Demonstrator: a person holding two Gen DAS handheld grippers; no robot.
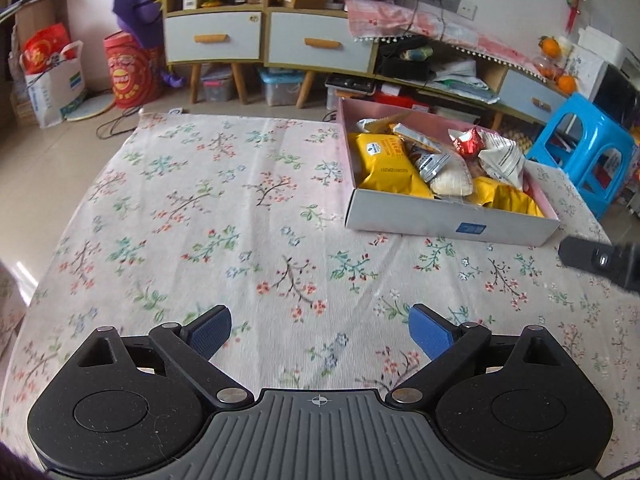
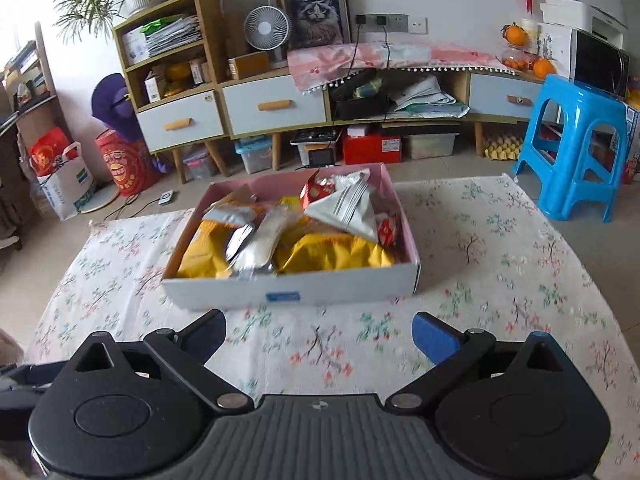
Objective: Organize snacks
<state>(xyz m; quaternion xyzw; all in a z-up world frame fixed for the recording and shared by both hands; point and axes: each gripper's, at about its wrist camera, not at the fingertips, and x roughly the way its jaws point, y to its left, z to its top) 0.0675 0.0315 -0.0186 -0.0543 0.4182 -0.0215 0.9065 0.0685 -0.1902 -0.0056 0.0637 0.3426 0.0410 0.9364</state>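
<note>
**Snack box straight ahead of the right jaws, off to the right of the left ones**

The snack box [image 2: 292, 276] is a shallow white carton with a pink inside; it stands on the worktop [image 2: 500, 264], which is covered with a flowered cloth, and it looks already heaped with packets; yellow bags [image 2: 332, 254] lie low at the near wall, a silver packet [image 2: 256, 248] lies across them, and a white striped pouch [image 2: 344, 208] and a small red packet [image 2: 316, 192] sit higher toward the back. No loose snack shows on the cloth in either view.

From the right gripper [image 2: 320, 336] the box lies directly in front, its long side turned across the view and its near wall just beyond the fingertips; the jaws stand wide apart with nothing between them. From the left gripper [image 1: 320, 332] the same box [image 1: 448, 220] sits ahead and well to the right, with bare cloth before the tips; these jaws are also apart and empty. At the right edge of the left view a dark part of the right gripper [image 1: 600, 260] shows, near the front corner of the box.

So the right hand is judged the nearer one; a short reach forward and down over the near wall would bring it to the packets, while the left would have to cross to the right first. Behind the worktop, well apart, stand a blue stool [image 2: 576, 140] and a low cabinet [image 2: 280, 108].
</note>
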